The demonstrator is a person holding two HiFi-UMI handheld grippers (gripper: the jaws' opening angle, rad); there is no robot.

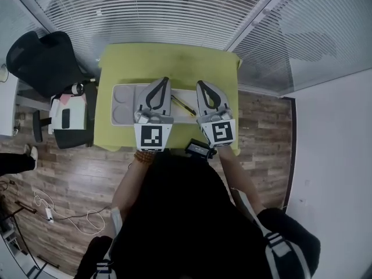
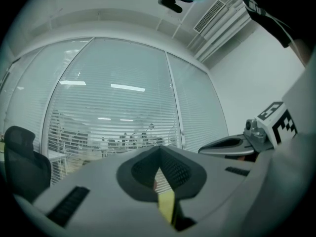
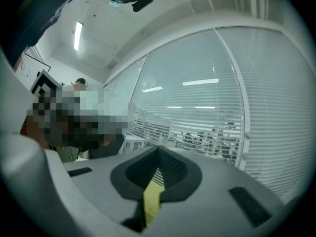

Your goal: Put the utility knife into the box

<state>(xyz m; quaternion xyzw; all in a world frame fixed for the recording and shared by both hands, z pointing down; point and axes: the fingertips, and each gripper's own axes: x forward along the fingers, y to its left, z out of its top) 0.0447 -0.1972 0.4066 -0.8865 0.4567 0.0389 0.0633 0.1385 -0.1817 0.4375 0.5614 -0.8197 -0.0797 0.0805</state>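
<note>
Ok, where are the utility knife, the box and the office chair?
utility knife [image 1: 183, 106]: head view, middle of its slim body.
box [image 1: 121, 106]: head view, bare left compartment.
office chair [image 1: 43, 60]: head view, middle of its black seat.

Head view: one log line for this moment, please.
left gripper: shut, empty | right gripper: shut, empty | yellow utility knife: ungripped, between them at pale grey compartmented box's right end, inside or not unclear

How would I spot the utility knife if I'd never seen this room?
Find the green table below the window blinds, then the pale tray on it. Near the tray's right end lies the utility knife: the only slim yellow thing, lying aslant.
</note>
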